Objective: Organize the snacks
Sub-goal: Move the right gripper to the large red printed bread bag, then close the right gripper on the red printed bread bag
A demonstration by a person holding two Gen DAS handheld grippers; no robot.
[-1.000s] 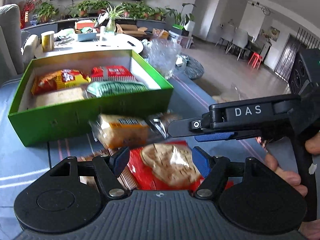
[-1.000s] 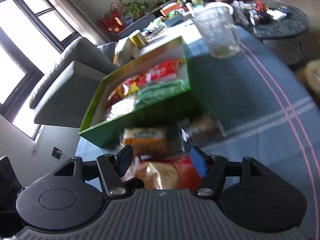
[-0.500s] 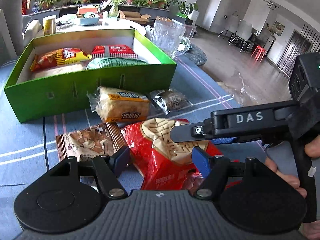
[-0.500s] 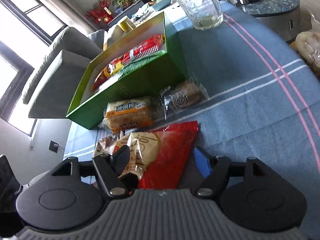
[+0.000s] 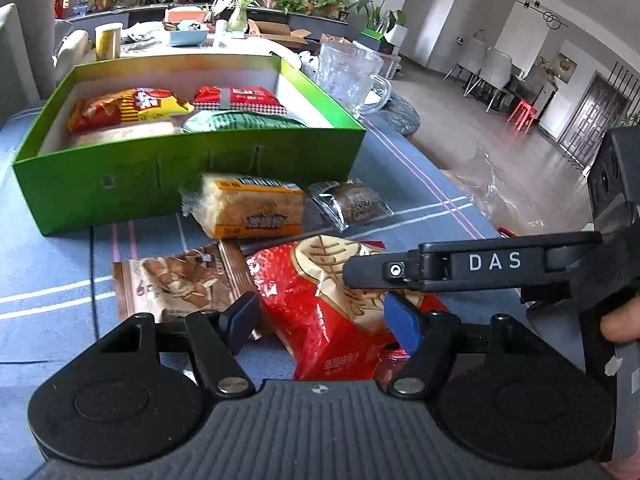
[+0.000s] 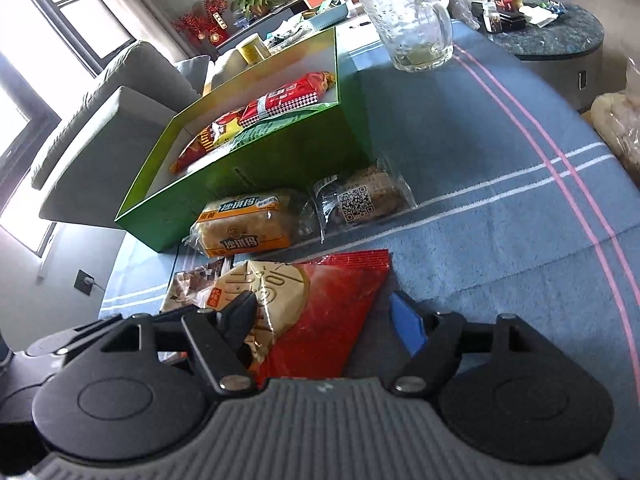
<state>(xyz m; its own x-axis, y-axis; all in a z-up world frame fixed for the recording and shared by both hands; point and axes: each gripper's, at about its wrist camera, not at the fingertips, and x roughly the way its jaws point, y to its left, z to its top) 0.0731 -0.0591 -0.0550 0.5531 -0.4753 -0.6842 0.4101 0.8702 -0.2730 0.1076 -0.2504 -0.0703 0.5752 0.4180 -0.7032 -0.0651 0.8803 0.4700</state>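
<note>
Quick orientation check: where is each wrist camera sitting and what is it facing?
Left wrist: behind the left gripper, looking down over the red snack bag toward the green box; right gripper and a hand show.
Right wrist: behind the right gripper, jaws just opening around the bag.
Shared: bag, box, glass mug.

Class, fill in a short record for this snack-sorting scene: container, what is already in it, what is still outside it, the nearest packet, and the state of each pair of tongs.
Container: green box, open top, on a blue striped cloth.
Inside: four packets, among them a red packet and a green packet.
Outside: bread pack, clear-wrapped cake, brown bag, red bag.
Nearest: red bag, partly over the brown bag.
Left tongs: open, either side of the red bag.
Right tongs: just opened, over the red bag, not gripping.
</note>
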